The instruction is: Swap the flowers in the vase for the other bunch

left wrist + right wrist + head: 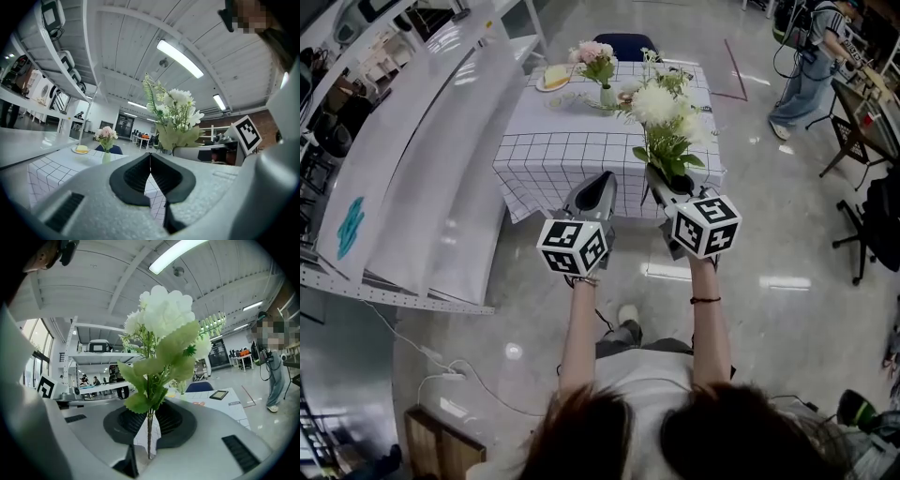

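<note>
My right gripper (659, 176) is shut on the stems of a bunch of white flowers (664, 117) with green leaves, held upright in front of the table; in the right gripper view the white bunch (161, 329) rises from between the black pads. My left gripper (598, 192) is shut and holds nothing; its pads meet in the left gripper view (150, 168). A small pale green vase (607, 96) with pink flowers (592, 54) stands near the far side of the table with the checked cloth (553, 155). The pink flowers (106, 134) and the white bunch (176, 117) also show in the left gripper view.
A plate with a yellow cake (555, 77) lies at the table's far left. A blue chair (625, 45) stands behind the table. Long white shelves (431, 159) run along the left. A person (811, 66) stands at the upper right near a dark chair (848, 141).
</note>
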